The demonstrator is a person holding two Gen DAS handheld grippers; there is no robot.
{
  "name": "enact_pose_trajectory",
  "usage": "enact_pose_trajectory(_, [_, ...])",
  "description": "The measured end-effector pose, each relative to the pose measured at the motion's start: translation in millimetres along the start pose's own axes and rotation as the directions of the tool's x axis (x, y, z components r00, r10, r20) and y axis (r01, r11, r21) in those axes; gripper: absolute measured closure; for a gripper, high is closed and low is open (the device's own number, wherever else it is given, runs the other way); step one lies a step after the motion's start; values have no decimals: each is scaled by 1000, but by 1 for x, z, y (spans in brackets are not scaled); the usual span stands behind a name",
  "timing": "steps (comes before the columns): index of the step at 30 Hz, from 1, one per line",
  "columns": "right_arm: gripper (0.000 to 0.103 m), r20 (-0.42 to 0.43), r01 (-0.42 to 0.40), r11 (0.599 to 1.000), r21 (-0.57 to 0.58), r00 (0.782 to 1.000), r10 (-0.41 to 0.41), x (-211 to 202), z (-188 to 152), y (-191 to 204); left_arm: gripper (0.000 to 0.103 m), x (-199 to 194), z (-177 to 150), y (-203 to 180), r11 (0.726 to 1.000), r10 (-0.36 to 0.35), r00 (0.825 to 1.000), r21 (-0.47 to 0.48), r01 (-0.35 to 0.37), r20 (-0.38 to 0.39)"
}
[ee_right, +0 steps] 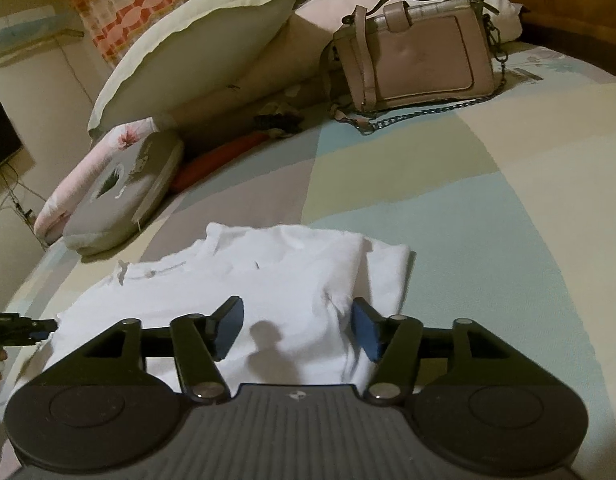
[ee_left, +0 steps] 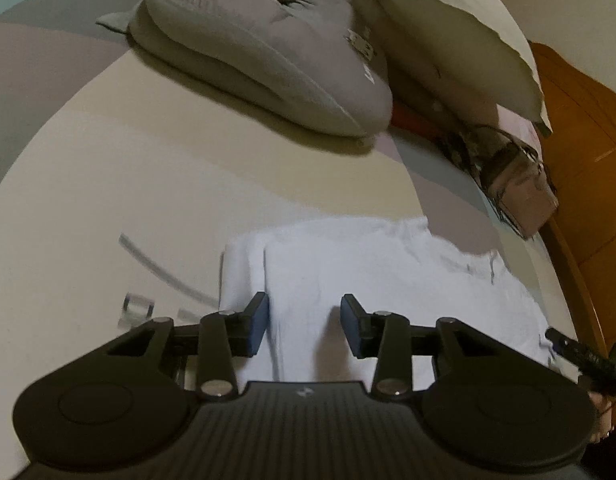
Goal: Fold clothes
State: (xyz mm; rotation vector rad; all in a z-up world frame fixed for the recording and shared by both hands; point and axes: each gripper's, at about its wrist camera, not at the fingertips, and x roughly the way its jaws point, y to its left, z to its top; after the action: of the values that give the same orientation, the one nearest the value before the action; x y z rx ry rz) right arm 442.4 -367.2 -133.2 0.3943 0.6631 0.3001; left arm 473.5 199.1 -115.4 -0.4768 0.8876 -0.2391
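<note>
Spreading under everything, the bed [ee_right: 488, 208] wore a sheet of pastel blocks, soft ground that would give and drag with any push. On it, near the front edge, lay the white garment [ee_right: 227, 300], flat, with both side parts turned in over the middle; that fitted either a fold partway made or a shirt nearly done. Behind it sat a pale pillow [ee_right: 195, 44], a grey cushion [ee_left: 267, 52] and a pink handbag [ee_right: 416, 56], all well apart from the cloth.

Both tools hovered low over the near hem. The left gripper [ee_left: 303, 326] had its fingers spread with nothing between them; so did the right gripper [ee_right: 297, 328].

The risks, as I judged them: thin layered cloth meant a pinch could take only the top ply, so the tucked sides would slide out on lifting. Unequal pulls from the two hands would skew the edge. A low approach could also snag the sheet beneath.
</note>
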Motion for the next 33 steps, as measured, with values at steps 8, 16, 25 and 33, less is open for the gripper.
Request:
enact_pose_trajectory(8, [82,36,40,999,-30,999,-39,-6,1,1,99,-20,-10,-27,990,57,991,119,-71,123])
enact_pose_trajectory(16, [83,140,70,994,-86,988,-57,-16,22,21,99,-24,4,-37,987,44,978,145,-75,204])
enact_pose_trajectory(25, [73,72,169,983,-77,984,-163,5,13,11,88,0,-3,-23,973,161,975,142,-182,151])
enact_pose_trajectory(33, [47,41,57,947,-317,998,-46,-47,-2,71,56,-50,-46,-78,909,53,992,406,-96,114])
